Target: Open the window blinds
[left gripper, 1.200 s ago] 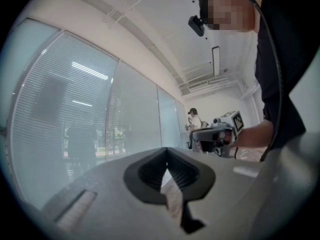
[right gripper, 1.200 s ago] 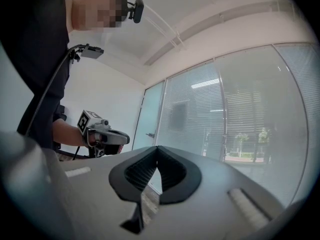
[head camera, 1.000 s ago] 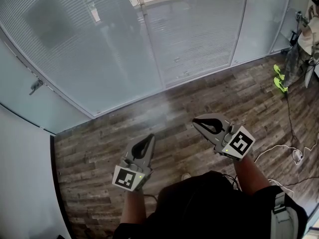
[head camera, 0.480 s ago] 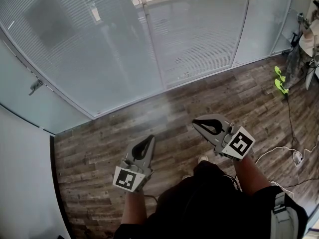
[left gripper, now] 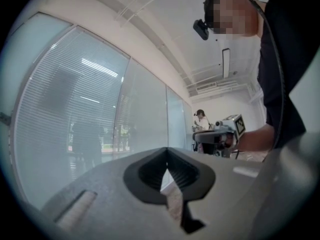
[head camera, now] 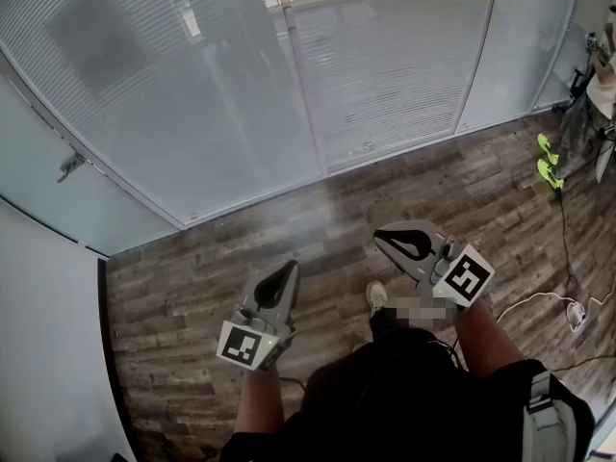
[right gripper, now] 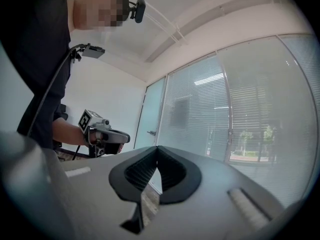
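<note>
Grey blinds [head camera: 385, 75] hung well ahead of both grippers, slats level. Right gripper [head camera: 385, 241] sat slightly nearer than left gripper [head camera: 287, 271]; both closed tight, empty.

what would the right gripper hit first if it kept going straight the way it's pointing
Probably the window blinds, or glass in front of them. The right gripper points level at that wall, with nothing visible in between. Depth is hard to judge.

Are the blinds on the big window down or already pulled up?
The blinds are down: their slats hang all the way to the floor, and the outdoors shows only dimly through them.
</note>
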The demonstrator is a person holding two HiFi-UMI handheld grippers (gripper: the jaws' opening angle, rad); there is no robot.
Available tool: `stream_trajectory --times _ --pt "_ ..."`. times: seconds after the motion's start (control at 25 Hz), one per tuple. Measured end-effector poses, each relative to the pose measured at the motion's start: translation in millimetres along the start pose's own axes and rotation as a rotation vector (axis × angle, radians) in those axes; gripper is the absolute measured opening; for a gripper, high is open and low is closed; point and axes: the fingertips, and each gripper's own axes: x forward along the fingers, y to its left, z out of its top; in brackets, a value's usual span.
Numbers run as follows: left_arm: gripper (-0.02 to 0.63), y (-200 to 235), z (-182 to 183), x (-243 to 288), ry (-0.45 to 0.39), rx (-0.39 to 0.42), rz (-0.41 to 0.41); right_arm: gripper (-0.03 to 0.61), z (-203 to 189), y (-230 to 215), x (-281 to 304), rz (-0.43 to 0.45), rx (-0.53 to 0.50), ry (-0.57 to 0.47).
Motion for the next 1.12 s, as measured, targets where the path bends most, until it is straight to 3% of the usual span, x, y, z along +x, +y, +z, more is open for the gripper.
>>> stream_trajectory --times 0.32,0.92,1.12 --pt "0.005 20.5 -9.7 27.8 0.039 0.024 0.022 0.006 -6.4 -33.1 22.9 0.036 -0.003 -0.011" --pt "0.005 70.9 -4.2 83.9 0.036 0.043 0.116 0.006 -3.1 -112.3 57.5 0.109 -0.037 -0.033" --pt "0.005 82.6 -2.7 103.6 0.043 0.058 0.132 0.006 -9.3 -132.6 64.4 0.130 -0.006 -0.038"
